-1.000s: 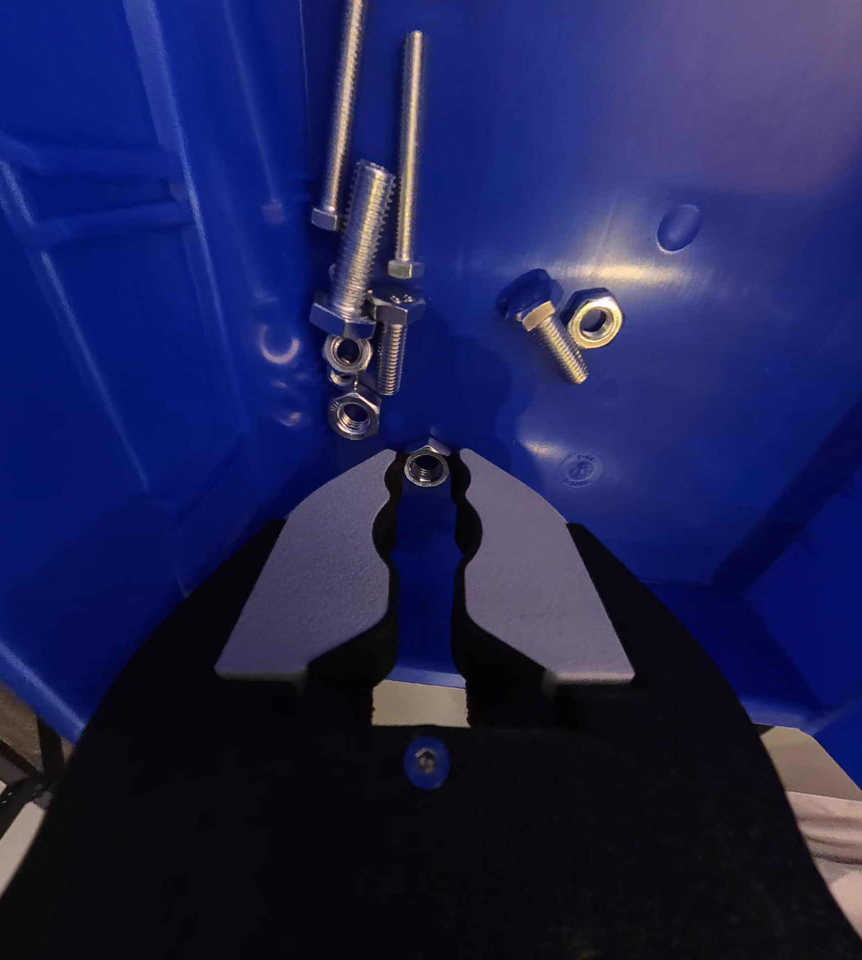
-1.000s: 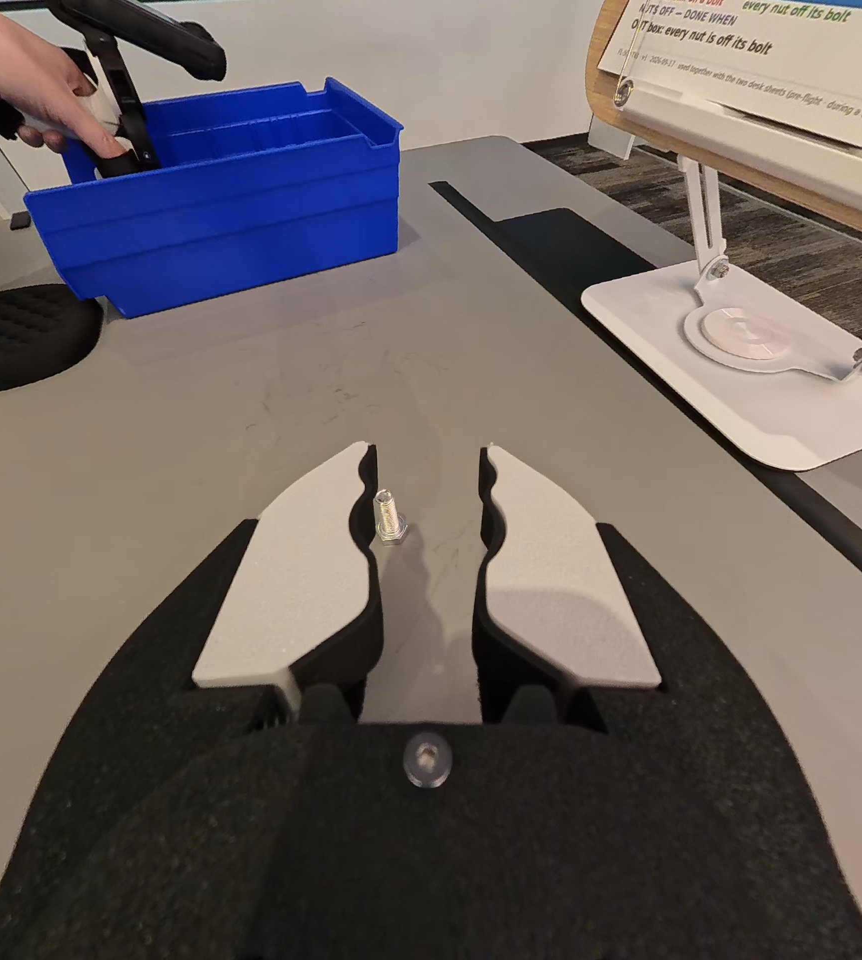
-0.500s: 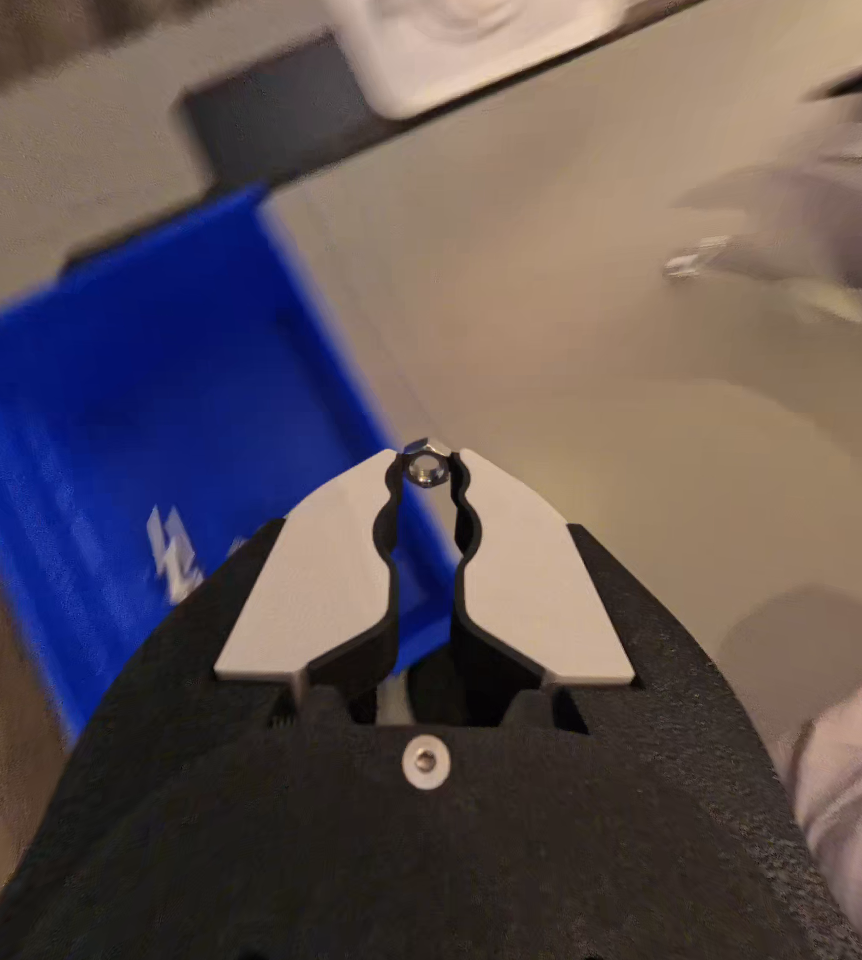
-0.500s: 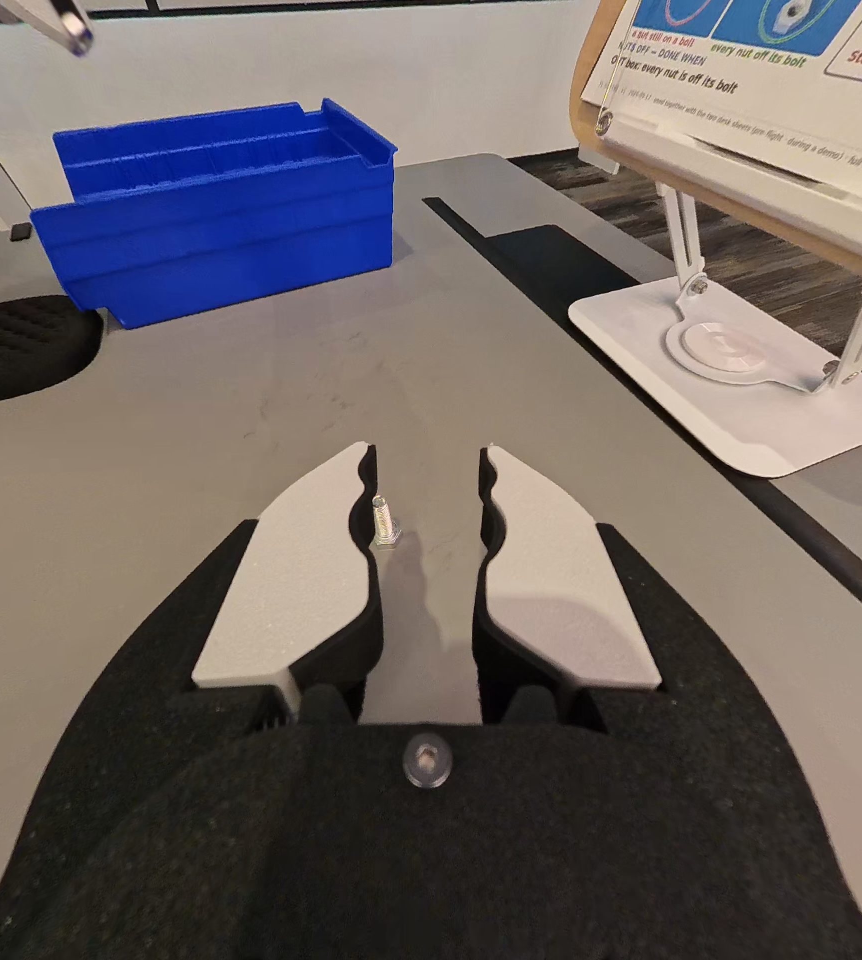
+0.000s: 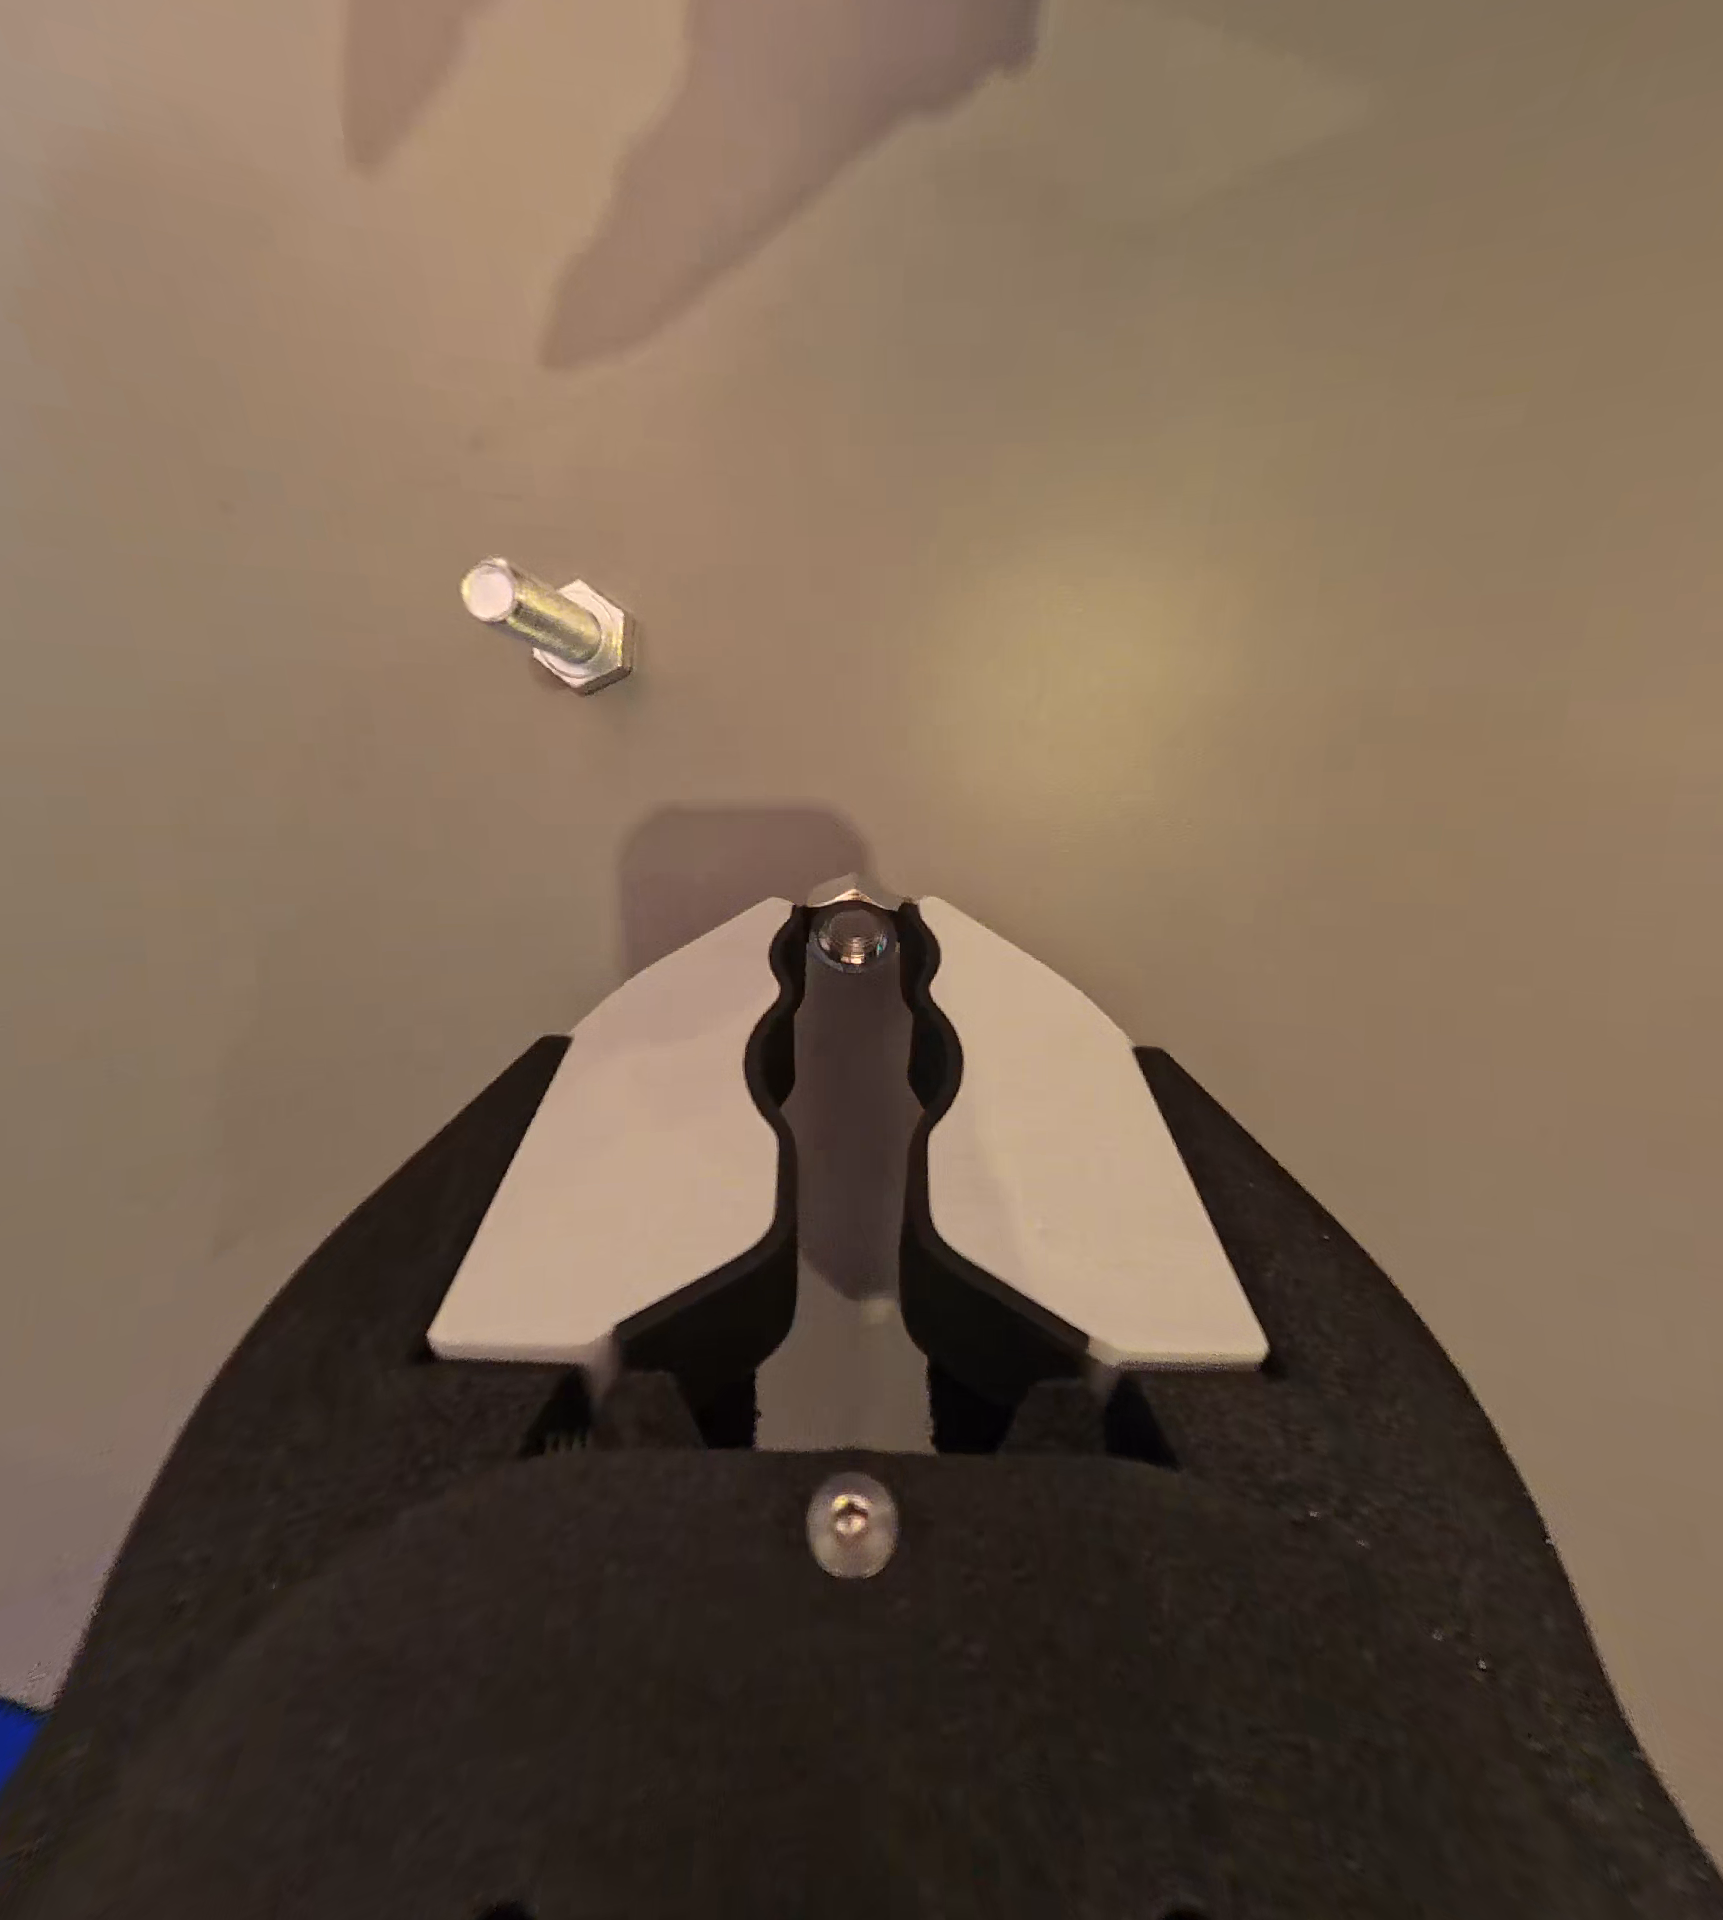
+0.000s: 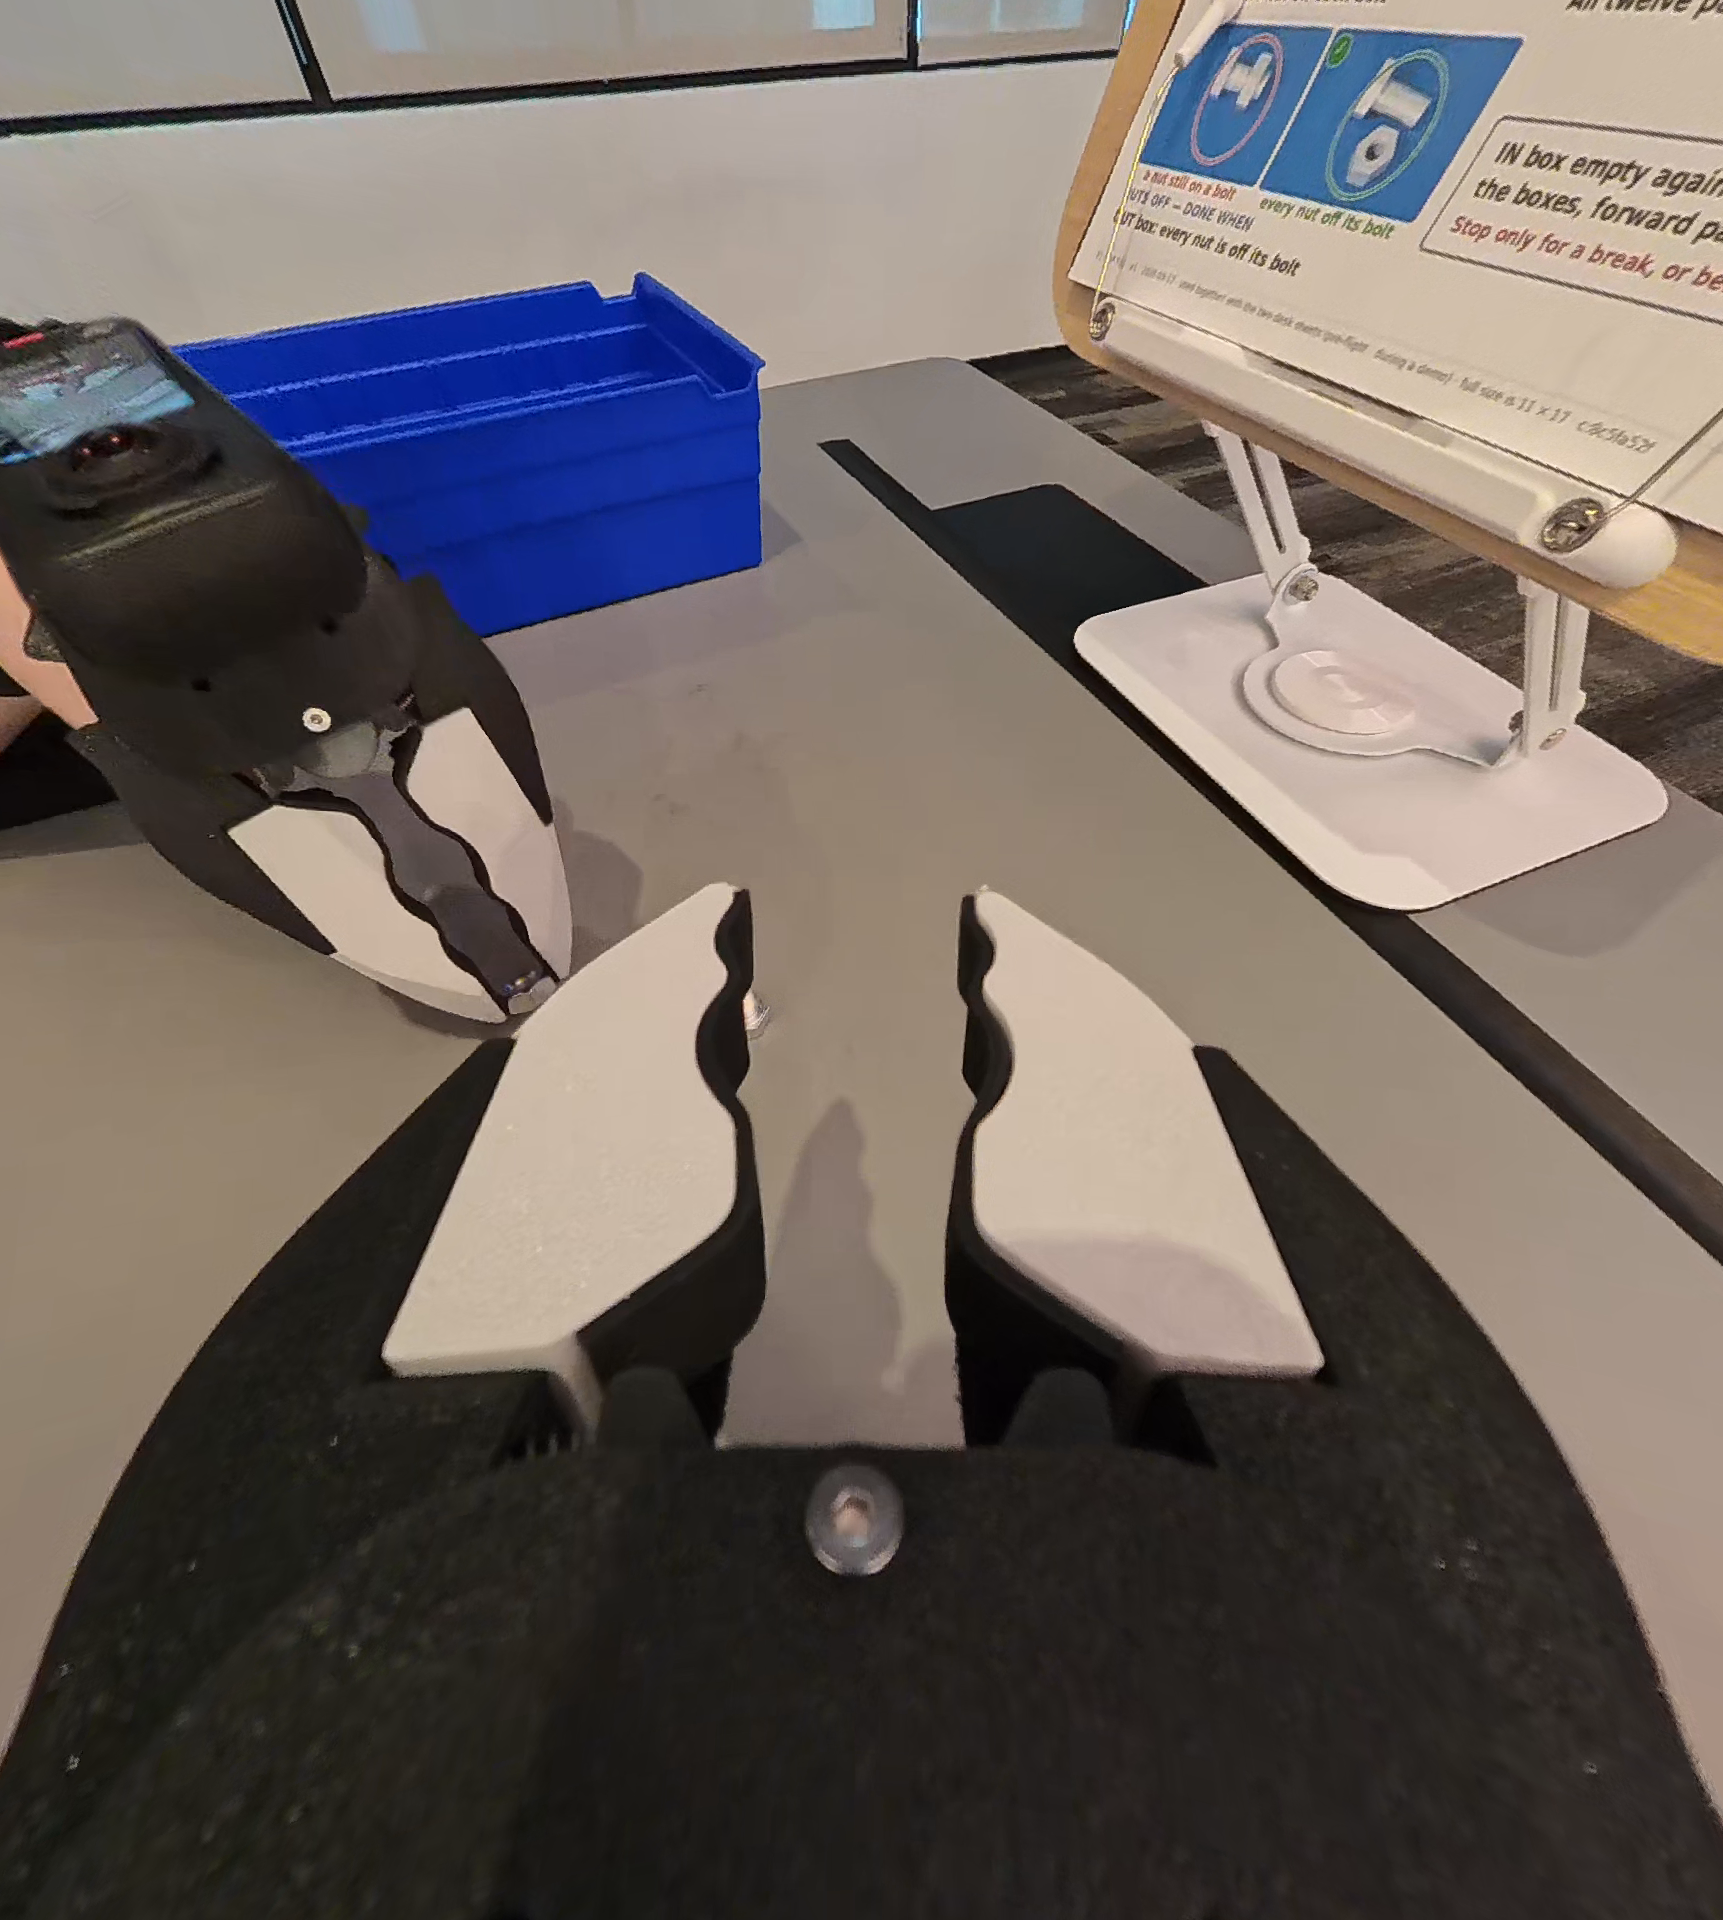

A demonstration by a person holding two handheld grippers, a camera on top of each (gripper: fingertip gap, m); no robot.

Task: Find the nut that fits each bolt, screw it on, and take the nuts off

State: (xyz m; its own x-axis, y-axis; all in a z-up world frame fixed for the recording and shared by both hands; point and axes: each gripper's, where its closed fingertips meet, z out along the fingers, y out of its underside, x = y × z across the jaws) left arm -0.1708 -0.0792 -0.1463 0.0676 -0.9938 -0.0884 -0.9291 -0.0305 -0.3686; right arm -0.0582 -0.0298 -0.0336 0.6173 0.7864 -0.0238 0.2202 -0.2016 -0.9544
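Pinching a small steel nut (image 5: 849, 933) at its fingertips, the left gripper (image 5: 849, 920) hung just above the grey tabletop (image 5: 1252, 520). The bolt (image 5: 550, 636) stood head-down nearby — far from any edge, between the right gripper's (image 6: 855, 914) spread, empty fingers. Both looked hard, light, slippery; best gripped across flats. Room all round.

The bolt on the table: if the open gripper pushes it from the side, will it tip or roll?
The bolt stands on its wide hex head, so a low push probably slides it. A push high on the thread may tip it; then it would likely roll in a curve. The smooth table offers little grip.
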